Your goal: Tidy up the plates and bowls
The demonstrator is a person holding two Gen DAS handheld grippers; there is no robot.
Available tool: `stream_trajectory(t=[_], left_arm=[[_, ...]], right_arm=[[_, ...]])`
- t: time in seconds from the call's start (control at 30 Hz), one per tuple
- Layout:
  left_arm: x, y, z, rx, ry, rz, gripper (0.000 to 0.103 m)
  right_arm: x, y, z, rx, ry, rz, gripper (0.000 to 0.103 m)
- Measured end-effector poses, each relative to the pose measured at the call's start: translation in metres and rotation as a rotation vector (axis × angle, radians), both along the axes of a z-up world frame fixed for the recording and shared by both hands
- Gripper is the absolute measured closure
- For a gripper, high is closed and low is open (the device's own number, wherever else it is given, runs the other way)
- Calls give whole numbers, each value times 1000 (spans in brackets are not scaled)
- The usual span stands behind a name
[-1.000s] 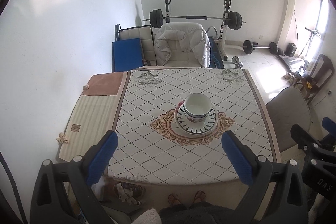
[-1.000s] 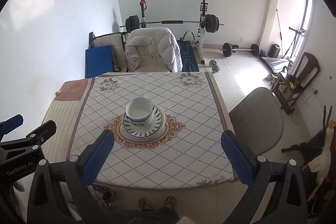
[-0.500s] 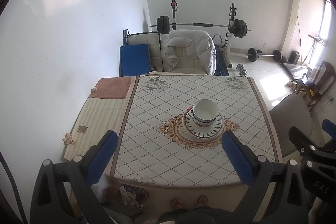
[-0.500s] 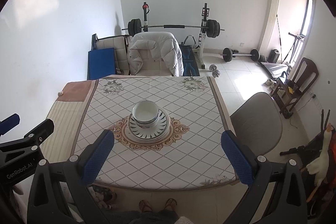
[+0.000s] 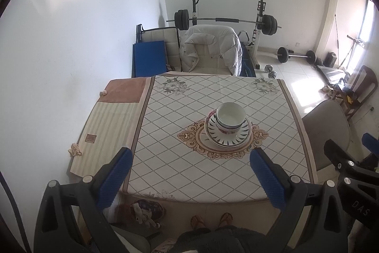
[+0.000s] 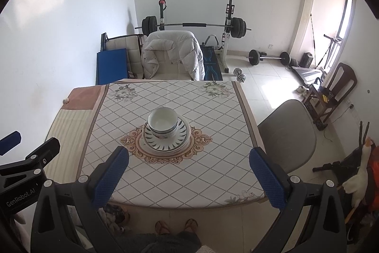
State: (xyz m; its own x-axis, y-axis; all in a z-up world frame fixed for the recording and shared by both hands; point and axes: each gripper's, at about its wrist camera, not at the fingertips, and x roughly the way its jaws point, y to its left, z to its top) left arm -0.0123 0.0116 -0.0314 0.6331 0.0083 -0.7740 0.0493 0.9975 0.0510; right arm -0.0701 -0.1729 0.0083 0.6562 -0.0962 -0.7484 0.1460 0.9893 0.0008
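Left claw (image 5: 190, 178) is hanging released, blue pads (image 5: 115, 178) spread wide, nothing between them, above the near edge of the worktop (image 5: 180, 172). Right claw (image 6: 189, 178) is likewise sitting released and empty, pads (image 6: 266, 178) wide apart, over the same near edge. Each claw is showing at the edge of the other's view, side by side.

Bowls (image 5: 231, 116) are sitting nested, upright, on the plates (image 5: 228, 136), which are stacked on the ornate medallion at the worktop's centre; the same stack (image 6: 165, 132) is showing in the right wrist view. Stack is well apart from both claws.

A diamond-patterned cloth (image 6: 180, 98) is covering the worktop. A grey chair (image 6: 287, 134) is standing just beside its right side. A white jacket (image 5: 210, 46) is draping a chair at the far end, a barbell rack (image 6: 194, 25) standing behind it. The person's sandalled feet (image 6: 176, 225) are showing below the near edge.
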Motion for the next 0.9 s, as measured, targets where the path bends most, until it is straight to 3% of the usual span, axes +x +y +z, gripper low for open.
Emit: stream_trajectory(t=[0.9], left_arm=[[3, 2, -6, 0, 15, 1, 2]], right_arm=[[8, -6, -9, -12, 26, -17, 0]])
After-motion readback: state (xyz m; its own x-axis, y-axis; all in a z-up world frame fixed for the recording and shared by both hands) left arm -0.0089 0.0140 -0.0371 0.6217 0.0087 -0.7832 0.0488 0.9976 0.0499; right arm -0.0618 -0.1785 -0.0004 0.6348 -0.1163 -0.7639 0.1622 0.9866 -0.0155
